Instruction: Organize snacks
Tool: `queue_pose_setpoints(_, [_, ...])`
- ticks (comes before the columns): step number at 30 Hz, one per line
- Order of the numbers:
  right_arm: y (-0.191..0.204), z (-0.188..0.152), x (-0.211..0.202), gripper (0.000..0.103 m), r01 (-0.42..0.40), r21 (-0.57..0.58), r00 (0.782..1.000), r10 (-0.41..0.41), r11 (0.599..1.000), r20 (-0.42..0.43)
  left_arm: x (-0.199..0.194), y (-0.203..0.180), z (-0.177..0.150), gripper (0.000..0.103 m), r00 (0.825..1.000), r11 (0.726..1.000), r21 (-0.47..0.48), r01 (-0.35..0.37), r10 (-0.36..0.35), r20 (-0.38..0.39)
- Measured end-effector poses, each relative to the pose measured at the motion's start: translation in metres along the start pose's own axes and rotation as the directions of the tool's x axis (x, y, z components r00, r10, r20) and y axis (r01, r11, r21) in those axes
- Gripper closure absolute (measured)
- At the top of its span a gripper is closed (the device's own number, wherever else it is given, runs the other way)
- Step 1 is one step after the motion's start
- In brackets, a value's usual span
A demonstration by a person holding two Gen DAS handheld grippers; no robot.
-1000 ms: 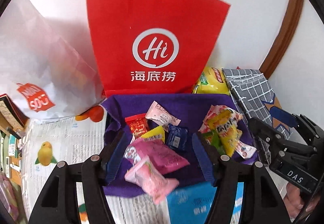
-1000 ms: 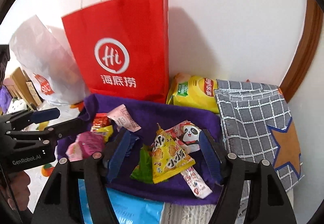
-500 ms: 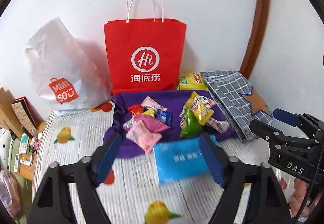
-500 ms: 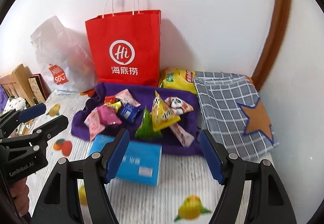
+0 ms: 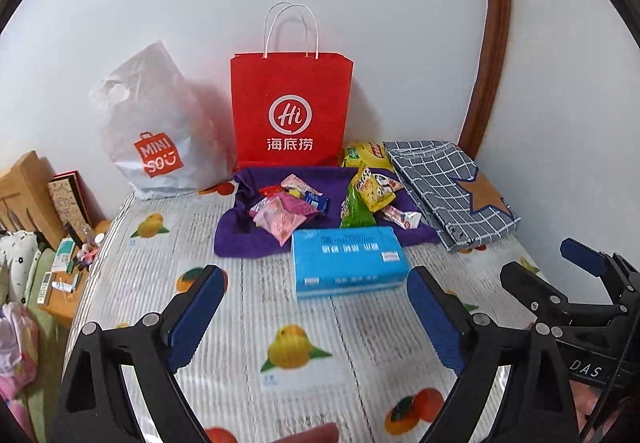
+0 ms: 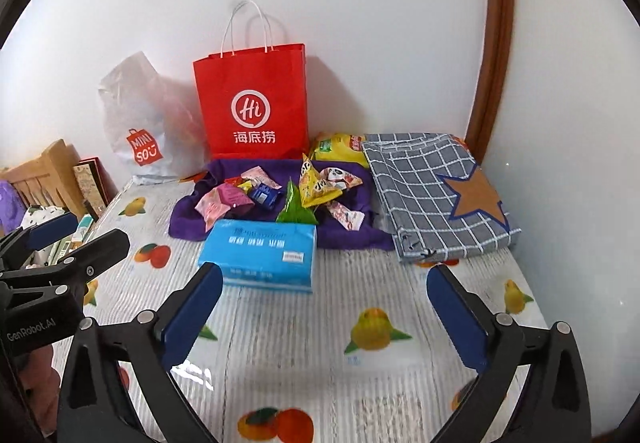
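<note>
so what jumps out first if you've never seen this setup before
The bright red paper bag standing upright against the white wall, with a white plastic shopping bag slumped at its left. In front of it, a heap of colourful snack packets lies scattered on a purple cloth, and a blue tissue pack sits at the cloth's near edge on the fruit-print table cover.
</note>
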State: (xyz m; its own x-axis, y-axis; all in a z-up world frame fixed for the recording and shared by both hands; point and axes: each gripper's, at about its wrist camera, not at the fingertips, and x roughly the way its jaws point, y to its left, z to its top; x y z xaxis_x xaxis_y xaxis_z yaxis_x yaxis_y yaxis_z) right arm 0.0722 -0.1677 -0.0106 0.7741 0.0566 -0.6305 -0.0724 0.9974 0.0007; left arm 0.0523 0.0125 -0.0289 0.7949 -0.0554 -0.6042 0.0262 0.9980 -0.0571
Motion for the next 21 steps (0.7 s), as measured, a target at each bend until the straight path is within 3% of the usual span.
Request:
queue_pose_setpoints(9, [-0.007, -0.022, -0.03, 0.001, 0.011, 0.019, 1.0, -0.011, 1.0, 0.011, -0.032, -0.008, -0.021, 0.01, 1.0, 1.0, 0.0, 0.005, -0.005, 0.026])
queue_pose_setpoints(21, [-0.009, -0.03, -0.052, 0.001, 0.013, 0.022, 1.0, -0.014, 1.0, 0.025, -0.045, -0.015, -0.026, 0.01, 0.999, 1.0, 0.009, 0.008, -0.008, 0.039])
